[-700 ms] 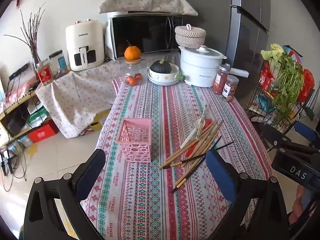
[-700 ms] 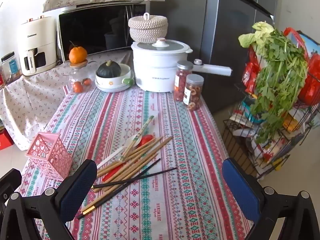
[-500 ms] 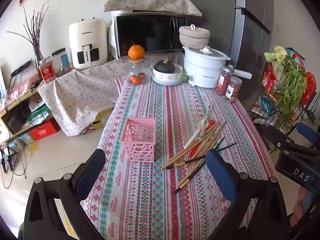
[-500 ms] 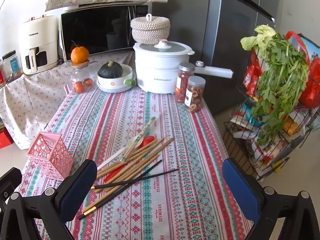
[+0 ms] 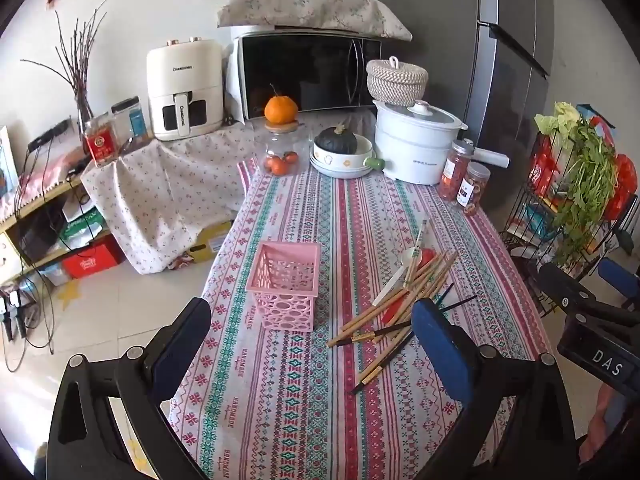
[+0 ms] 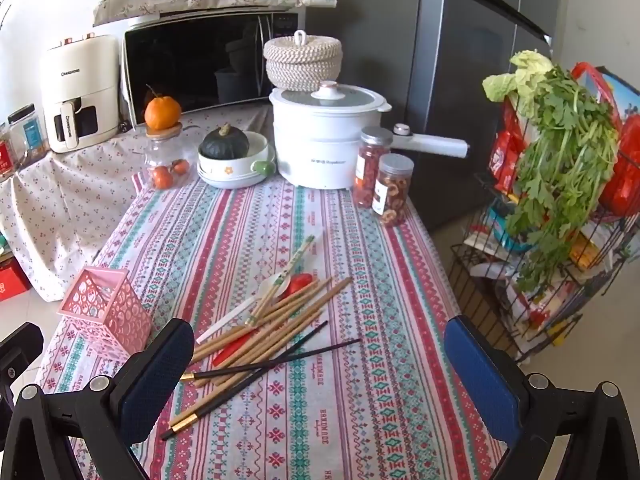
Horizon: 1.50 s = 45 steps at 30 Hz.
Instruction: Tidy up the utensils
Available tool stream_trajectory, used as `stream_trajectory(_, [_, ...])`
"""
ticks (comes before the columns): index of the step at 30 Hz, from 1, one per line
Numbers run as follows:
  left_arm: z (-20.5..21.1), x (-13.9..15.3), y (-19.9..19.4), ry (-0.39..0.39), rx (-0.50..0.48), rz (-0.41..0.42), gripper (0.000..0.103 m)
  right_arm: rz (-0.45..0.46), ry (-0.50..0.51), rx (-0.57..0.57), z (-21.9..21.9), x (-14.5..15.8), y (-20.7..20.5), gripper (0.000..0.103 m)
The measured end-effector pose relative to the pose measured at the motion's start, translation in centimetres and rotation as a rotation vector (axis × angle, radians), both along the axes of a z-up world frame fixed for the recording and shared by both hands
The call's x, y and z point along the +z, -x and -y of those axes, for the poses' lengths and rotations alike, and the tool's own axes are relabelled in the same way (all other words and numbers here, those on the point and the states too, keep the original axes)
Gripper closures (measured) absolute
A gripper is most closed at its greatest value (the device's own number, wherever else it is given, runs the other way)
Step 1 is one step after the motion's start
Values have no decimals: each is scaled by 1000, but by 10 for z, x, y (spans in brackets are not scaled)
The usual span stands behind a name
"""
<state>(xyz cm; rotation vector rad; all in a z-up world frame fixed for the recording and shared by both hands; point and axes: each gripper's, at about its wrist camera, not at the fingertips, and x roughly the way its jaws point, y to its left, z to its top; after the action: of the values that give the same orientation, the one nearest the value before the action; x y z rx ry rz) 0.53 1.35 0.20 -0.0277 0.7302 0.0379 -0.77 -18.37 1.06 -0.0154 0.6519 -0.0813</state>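
Note:
A pile of utensils lies on the patterned tablecloth: several bamboo chopsticks (image 6: 280, 320) (image 5: 404, 300), black chopsticks (image 6: 280, 360) (image 5: 384, 356), a white spoon (image 6: 236, 310) (image 5: 396, 276) and a red spoon (image 6: 300, 282) (image 5: 429, 255). An empty pink lattice basket (image 5: 286, 284) (image 6: 106, 314) stands upright left of the pile. My left gripper (image 5: 312, 360) is open, held above the table's near edge, with nothing between its blue pads. My right gripper (image 6: 320, 364) is open too, hovering short of the pile. The right tool (image 5: 592, 320) also shows at the left view's right edge.
At the table's far end stand a white pot (image 6: 328, 136) with a woven basket on top, two snack jars (image 6: 384, 184), a bowl with a squash (image 6: 228, 156) and a glass jar topped by an orange (image 6: 162, 148). A wire rack with greens (image 6: 560, 184) stands right of the table.
Both views have tilted slightly upward and back: the table and appliances sit a little lower in frame. Nothing on the table has moved, and both grippers stay open.

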Motion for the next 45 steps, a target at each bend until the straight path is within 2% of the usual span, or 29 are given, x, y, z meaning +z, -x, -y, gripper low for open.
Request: stream_trajectory(45, [-1,7,0,-4,9,17,1,15,-9,-6,-3,5,1,0])
